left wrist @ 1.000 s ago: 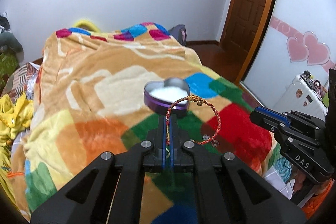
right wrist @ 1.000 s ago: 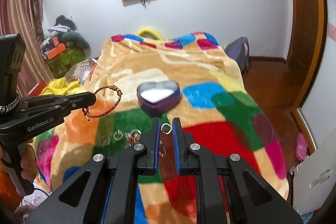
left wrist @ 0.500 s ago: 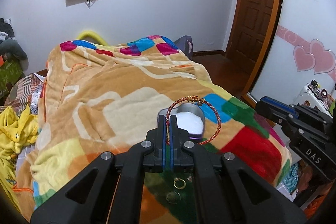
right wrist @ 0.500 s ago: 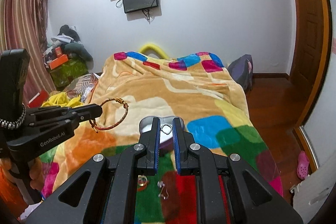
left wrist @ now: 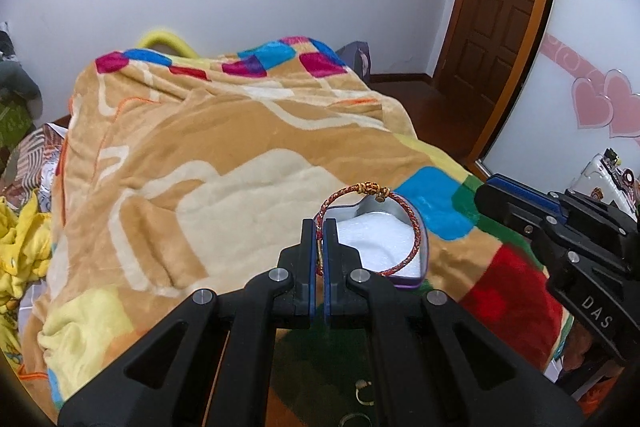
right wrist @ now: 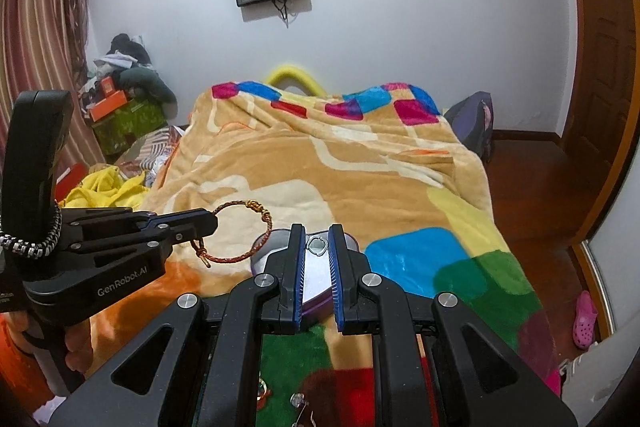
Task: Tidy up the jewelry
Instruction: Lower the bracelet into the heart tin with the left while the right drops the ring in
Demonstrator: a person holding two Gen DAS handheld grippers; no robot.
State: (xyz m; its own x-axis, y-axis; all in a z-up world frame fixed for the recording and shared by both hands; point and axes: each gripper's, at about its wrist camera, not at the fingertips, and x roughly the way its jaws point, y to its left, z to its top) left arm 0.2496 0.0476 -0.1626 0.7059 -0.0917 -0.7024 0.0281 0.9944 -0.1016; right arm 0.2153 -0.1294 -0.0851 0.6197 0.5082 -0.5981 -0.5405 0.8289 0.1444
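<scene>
On the bed: two grippers hang over a bright patchwork blanket (left wrist: 248, 155), and both carry jewelry.

Left gripper (left wrist: 319, 227): its blue pads are pressed tight on one side of a red and gold braided bracelet (left wrist: 412, 227). Most of the loop sticks out to the right, in the air.

Right gripper (right wrist: 316, 239): its pads are a little apart and pinch a small silver ring (right wrist: 317, 246) right at the tips.

Box: a heart-shaped tin (left wrist: 400, 281) with a purple wall and white padding sits on the blanket. It is open. It looks just under both grippers, so I think both pieces are about to go in.

More jewelry: a gold ring (left wrist: 363, 395) lies on the green patch close to the left camera. Some small bits (right wrist: 298, 401) lie on the red patch close to the right camera. They are not put away yet.

What could go wrong: the ring is held only by the tips, so a small bump could flick it into the fluffy blanket, where it is hard to find. The bracelet loop could catch on the tin's edge, or land half out, if it is let go off to one side.

What each view shows: the left view looks down into the white padding. The right view hides most of the tin behind its own fingers, but only it shows the ring and the bracelet's loose dangling end.
</scene>
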